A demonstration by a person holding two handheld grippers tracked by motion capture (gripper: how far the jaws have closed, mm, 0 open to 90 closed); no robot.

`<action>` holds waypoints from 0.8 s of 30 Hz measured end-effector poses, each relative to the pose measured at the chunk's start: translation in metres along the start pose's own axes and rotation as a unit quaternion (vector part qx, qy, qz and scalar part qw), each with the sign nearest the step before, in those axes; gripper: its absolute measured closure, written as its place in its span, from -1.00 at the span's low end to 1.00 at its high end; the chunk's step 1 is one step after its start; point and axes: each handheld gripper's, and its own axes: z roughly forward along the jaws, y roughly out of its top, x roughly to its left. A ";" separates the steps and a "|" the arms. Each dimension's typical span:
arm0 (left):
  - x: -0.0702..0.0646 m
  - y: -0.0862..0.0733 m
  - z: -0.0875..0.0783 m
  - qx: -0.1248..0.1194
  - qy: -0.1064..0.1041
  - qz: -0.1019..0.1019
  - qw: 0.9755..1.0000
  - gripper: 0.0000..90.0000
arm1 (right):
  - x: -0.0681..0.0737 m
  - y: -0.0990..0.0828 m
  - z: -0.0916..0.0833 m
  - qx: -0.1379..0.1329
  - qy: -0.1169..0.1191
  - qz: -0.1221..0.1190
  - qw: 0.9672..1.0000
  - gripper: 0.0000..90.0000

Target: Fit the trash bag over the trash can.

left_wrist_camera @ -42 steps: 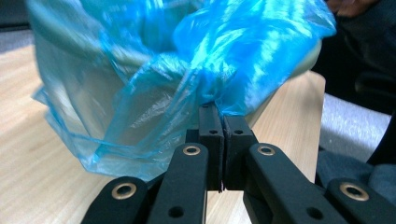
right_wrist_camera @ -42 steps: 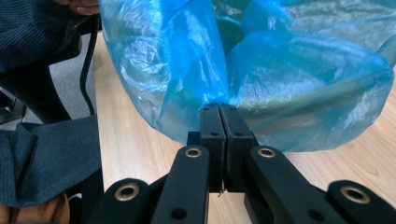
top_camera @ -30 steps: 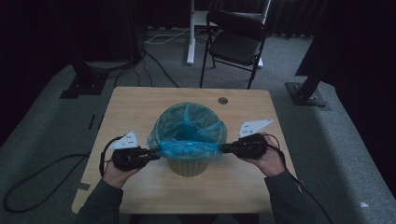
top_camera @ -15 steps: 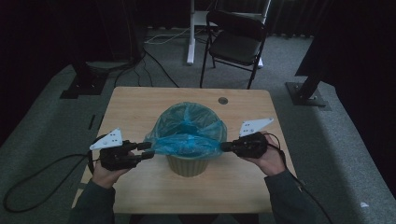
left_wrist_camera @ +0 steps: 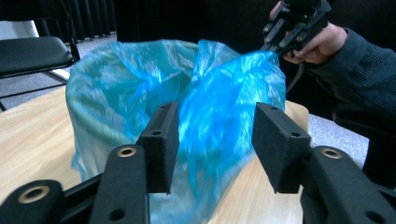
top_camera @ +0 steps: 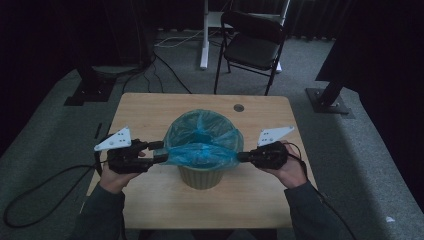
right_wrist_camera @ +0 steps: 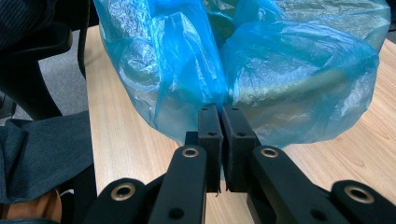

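Observation:
A pale green bin lined with a blue plastic bag stands mid-table. My left gripper hovers just left of the bag, open; its jaws have just been opening. In the left gripper view those jaws stand wide apart, with the bag loose behind them and no pad pressing on it. My right gripper is shut on the bag's right edge. The right gripper view shows its jaws pinching the blue film. The right gripper also appears far off, holding the bag's rim.
The wooden table has a round cable hole near its far edge. A black folding chair stands beyond it. Stand bases and cables lie on the grey floor around.
My left gripper has let go of the bag's left edge, opened its jaws and drawn left and slightly upward. The right gripper has kept still, shut on the bag.

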 end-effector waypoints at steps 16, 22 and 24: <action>0.010 0.005 0.034 0.032 -0.010 -0.023 0.999 0.01 | 0.002 -0.001 0.002 0.001 0.003 -0.002 1.000 0.92; 0.008 0.001 0.041 0.058 -0.008 -0.025 0.998 0.16 | 0.002 -0.001 0.001 -0.002 0.003 -0.002 1.000 0.89; 0.004 0.000 0.042 0.057 -0.006 -0.015 0.998 0.34 | 0.002 -0.001 0.001 -0.003 0.003 -0.002 1.000 0.88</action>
